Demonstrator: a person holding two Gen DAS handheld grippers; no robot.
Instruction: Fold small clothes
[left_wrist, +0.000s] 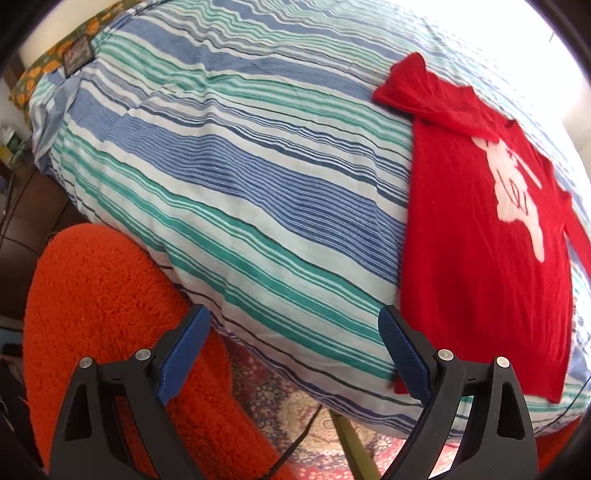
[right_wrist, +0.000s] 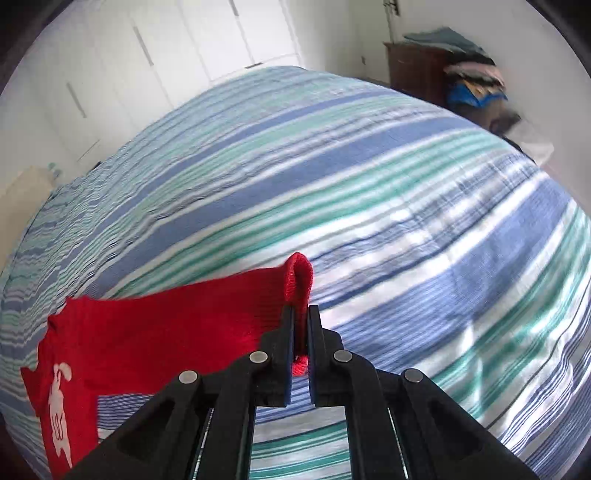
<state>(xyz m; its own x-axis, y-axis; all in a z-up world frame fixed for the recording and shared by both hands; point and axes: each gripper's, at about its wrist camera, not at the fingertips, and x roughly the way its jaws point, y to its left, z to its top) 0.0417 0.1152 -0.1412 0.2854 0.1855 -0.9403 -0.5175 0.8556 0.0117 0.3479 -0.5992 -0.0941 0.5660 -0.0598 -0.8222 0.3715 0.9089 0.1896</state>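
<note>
A small red sweater (left_wrist: 476, 236) with a white figure on its front lies flat on the striped bedspread (left_wrist: 240, 177), near the bed's front edge in the left wrist view. One sleeve lies stretched out at its far end. My left gripper (left_wrist: 291, 347) hangs open over the bed's edge, left of the sweater's hem, with nothing between its blue pads (left_wrist: 183, 354). In the right wrist view my right gripper (right_wrist: 301, 314) is shut on the cuff of the sweater's sleeve (right_wrist: 297, 280), which is lifted off the bedspread (right_wrist: 369, 192) and drawn out to the right of the red sweater (right_wrist: 122, 343).
An orange shaggy cushion (left_wrist: 107, 314) sits below the bed at the left, on a patterned rug (left_wrist: 295, 398). A pillow with an orange print (left_wrist: 55, 59) lies at the bed's far left. White wardrobe doors (right_wrist: 155, 48) and a dark dresser with piled textiles (right_wrist: 450, 70) stand beyond the bed.
</note>
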